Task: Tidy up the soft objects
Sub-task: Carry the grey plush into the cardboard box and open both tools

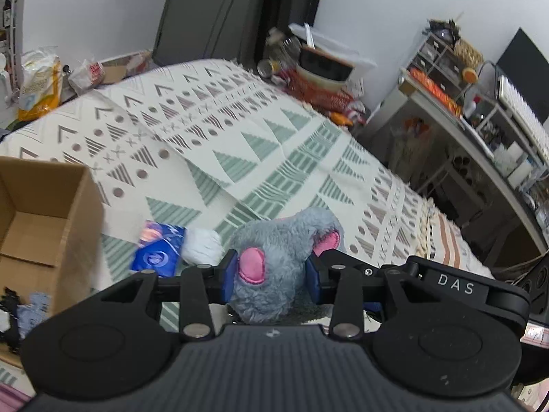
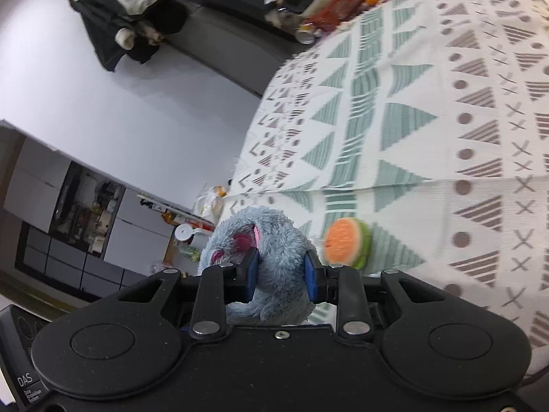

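A grey plush mouse (image 1: 274, 240) with pink ears sits between the blue pads of my left gripper (image 1: 271, 271), which is shut on it just above the patterned bedspread (image 1: 240, 137). In the right wrist view my right gripper (image 2: 281, 274) is also shut on the grey plush mouse (image 2: 274, 240), which looks like the same toy. A blue packet (image 1: 158, 247) and a white fluffy item (image 1: 202, 245) lie on the bed left of the mouse. An orange and green round plush (image 2: 346, 243) lies on the bedspread (image 2: 446, 137) just right of my right gripper.
An open cardboard box (image 1: 41, 213) stands at the left on the bed, with small items below it. Bowls, cans and bags (image 1: 319, 68) crowd the far end of the bed. A cluttered desk (image 1: 463, 127) runs along the right. A white wall (image 2: 137, 103) borders the bed's far side.
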The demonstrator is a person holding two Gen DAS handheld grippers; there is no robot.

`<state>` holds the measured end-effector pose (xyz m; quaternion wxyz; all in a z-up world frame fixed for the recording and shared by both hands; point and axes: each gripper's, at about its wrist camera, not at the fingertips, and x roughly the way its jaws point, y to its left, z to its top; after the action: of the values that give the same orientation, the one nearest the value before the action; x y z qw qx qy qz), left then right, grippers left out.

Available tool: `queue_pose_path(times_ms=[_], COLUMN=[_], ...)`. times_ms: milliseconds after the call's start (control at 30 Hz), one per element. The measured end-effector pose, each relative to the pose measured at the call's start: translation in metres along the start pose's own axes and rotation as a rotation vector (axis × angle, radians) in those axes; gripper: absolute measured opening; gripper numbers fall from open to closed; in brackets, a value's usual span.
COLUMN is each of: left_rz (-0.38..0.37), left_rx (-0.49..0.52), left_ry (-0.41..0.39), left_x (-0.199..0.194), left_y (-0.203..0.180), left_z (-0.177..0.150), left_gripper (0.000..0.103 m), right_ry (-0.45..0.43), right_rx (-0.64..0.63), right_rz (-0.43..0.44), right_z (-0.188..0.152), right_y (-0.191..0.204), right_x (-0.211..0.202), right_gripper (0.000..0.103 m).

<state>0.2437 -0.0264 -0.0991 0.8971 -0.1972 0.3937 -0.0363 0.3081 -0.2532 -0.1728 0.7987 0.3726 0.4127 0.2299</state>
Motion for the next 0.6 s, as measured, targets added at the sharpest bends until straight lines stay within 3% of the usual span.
queue_pose_path(times_ms=[600], left_rz=[0.015], left_rx=[-0.092], left_ry=[-0.096], left_x=[-0.059], left_y=[0.079], left_z=[0.010], left_gripper=[0.040], right_ry=[0.033], right_rx=[-0.138], right_rz=[0.019], right_z=[-0.041], right_y=[0.086], right_x=[0.033], right_gripper=[0.027])
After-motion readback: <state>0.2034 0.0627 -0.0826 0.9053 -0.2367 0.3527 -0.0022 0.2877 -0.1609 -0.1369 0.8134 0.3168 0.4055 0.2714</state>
